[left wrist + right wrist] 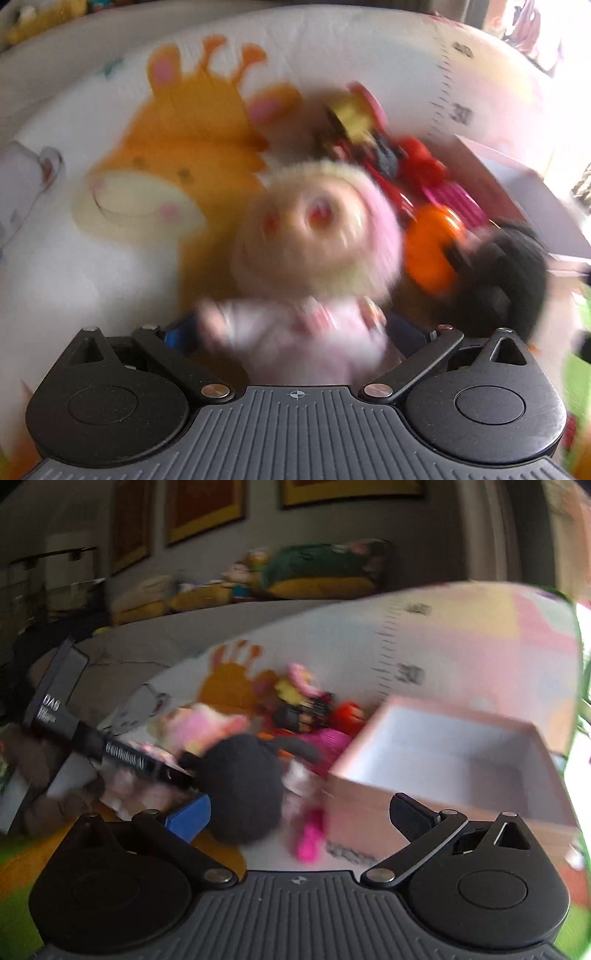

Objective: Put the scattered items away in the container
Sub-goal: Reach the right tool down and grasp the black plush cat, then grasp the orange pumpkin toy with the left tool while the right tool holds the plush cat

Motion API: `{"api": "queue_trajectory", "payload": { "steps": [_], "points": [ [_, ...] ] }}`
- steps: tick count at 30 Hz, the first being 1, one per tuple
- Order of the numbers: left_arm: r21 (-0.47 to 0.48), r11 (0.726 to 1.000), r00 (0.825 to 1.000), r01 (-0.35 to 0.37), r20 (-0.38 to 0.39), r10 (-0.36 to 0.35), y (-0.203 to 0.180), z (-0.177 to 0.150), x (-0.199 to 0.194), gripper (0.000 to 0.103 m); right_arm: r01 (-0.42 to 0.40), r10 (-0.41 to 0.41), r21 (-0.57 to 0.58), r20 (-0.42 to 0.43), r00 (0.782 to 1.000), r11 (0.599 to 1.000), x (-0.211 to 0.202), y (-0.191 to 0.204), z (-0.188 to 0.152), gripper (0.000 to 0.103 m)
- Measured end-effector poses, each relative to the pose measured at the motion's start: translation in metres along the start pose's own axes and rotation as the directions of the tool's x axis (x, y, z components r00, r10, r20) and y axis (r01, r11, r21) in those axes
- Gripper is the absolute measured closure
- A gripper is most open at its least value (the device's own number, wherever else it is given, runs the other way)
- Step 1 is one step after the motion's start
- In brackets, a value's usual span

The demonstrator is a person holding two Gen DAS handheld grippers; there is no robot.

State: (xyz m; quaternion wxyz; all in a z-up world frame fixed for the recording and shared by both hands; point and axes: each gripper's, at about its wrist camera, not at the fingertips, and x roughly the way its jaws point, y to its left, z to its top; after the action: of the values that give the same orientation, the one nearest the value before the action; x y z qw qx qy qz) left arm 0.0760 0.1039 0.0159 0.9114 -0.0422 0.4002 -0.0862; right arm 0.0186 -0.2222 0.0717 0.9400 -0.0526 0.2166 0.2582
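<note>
Your left hand-held gripper [291, 332] pinches the pink doll [314, 236] to carry it; your right hand-held gripper [295, 812] stands spread near the box [461, 738].

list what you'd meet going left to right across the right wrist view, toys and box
pink doll → black plush toy → magenta toy on the mat → open pink box

Play mat [74, 280] on floor, giraffe print [192, 155], ruler marks [388, 653] near far edge. Framed pictures [205, 507] on wall; cushions [325, 568] beyond mat.
</note>
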Motion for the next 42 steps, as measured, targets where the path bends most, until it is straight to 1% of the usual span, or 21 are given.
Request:
{"api": "queue_trajectory", "payload": {
  "steps": [1,3,5,7,9,10,11,12,13,14,15,17,19,24,30,33,37,39,42],
  "points": [
    [0.017,1.0,1.0,0.003,0.01,-0.003,-0.002,-0.004,-0.007,0.0,-0.017,0.017,-0.037,0.005,1.0,0.999,0.005,0.006,0.003,0.0],
    [0.023,1.0,0.999,-0.006,0.052,0.005,-0.003,-0.008,-0.021,0.0,-0.003,0.004,-0.13,0.013,1.0,0.992,0.017,0.02,0.006,0.0],
    [0.039,0.997,0.993,-0.067,0.104,0.063,-0.006,-0.01,-0.033,0.0,0.024,-0.021,-0.218,0.02,1.0,0.976,0.031,0.033,0.008,0.0],
    [0.058,0.99,0.981,-0.131,0.148,0.121,-0.01,-0.01,-0.039,0.0,0.028,-0.028,-0.27,0.004,1.0,0.963,0.045,0.043,0.007,0.001],
    [0.064,0.982,0.97,-0.177,0.183,0.163,-0.014,-0.008,-0.042,0.0,0.016,-0.024,-0.31,-0.023,0.999,0.951,0.057,0.051,0.008,0.011],
    [0.062,0.981,0.967,-0.183,0.189,0.169,-0.016,-0.005,-0.043,0.0,0.005,-0.019,-0.321,-0.043,0.999,0.947,0.061,0.054,0.007,0.013],
    [0.061,0.981,0.967,-0.183,0.189,0.169,-0.017,-0.001,-0.042,0.0,-0.011,-0.01,-0.323,-0.065,0.998,0.946,0.062,0.055,0.005,0.02],
    [0.062,0.981,0.968,-0.185,0.183,0.171,-0.017,0.001,-0.04,0.0,-0.027,-0.001,-0.325,-0.087,0.996,0.945,0.063,0.057,0.003,0.03],
    [0.064,0.98,0.969,-0.189,0.174,0.175,-0.017,0.003,-0.037,0.0,-0.052,0.019,-0.311,-0.11,0.994,0.949,0.062,0.057,0.002,0.031],
    [0.067,0.979,0.97,-0.193,0.164,0.18,-0.018,0.004,-0.033,0.0,-0.084,0.048,-0.282,-0.132,0.99,0.956,0.06,0.055,0.002,0.035],
    [0.07,0.979,0.971,-0.194,0.154,0.182,-0.019,0.005,-0.031,0.0,-0.12,0.084,-0.245,-0.154,0.984,0.962,0.055,0.052,0.003,0.036],
    [0.076,0.982,0.977,-0.176,0.138,0.164,-0.021,0.004,-0.027,0.0,-0.177,0.146,-0.171,-0.183,0.972,0.969,0.045,0.044,0.003,0.037],
    [0.086,0.983,0.98,-0.164,0.129,0.152,-0.024,0.003,-0.024,0.0,-0.189,0.162,-0.132,-0.197,0.967,0.973,0.033,0.037,0.001,0.037],
    [0.098,0.982,0.983,-0.162,0.107,0.151,-0.027,0.004,-0.01,0.0,-0.133,0.105,-0.129,-0.206,0.973,0.983,0.014,0.024,-0.011,0.037],
    [0.08,0.986,0.987,-0.148,0.073,0.142,-0.022,0.008,0.007,0.0,-0.115,0.091,-0.113,-0.198,0.976,0.987,0.009,0.016,-0.015,0.037],
    [0.085,0.987,0.989,-0.139,0.067,0.134,-0.022,0.008,0.011,0.0,-0.114,0.092,-0.111,-0.191,0.977,0.987,0.009,0.016,-0.015,0.036],
    [0.113,0.983,0.988,-0.145,0.074,0.138,-0.026,0.008,0.013,0.001,-0.116,0.095,-0.101,-0.186,0.978,0.988,0.011,0.016,-0.016,0.032],
    [0.127,0.98,0.987,-0.151,0.079,0.142,-0.027,0.007,0.014,0.002,-0.113,0.094,-0.096,-0.182,0.979,0.989,0.012,0.016,-0.017,0.026],
    [0.13,0.979,0.985,-0.157,0.085,0.147,-0.028,0.007,0.014,0.002,-0.111,0.095,-0.087,-0.171,0.981,0.99,0.014,0.016,-0.017,0.021]
  ]
}}
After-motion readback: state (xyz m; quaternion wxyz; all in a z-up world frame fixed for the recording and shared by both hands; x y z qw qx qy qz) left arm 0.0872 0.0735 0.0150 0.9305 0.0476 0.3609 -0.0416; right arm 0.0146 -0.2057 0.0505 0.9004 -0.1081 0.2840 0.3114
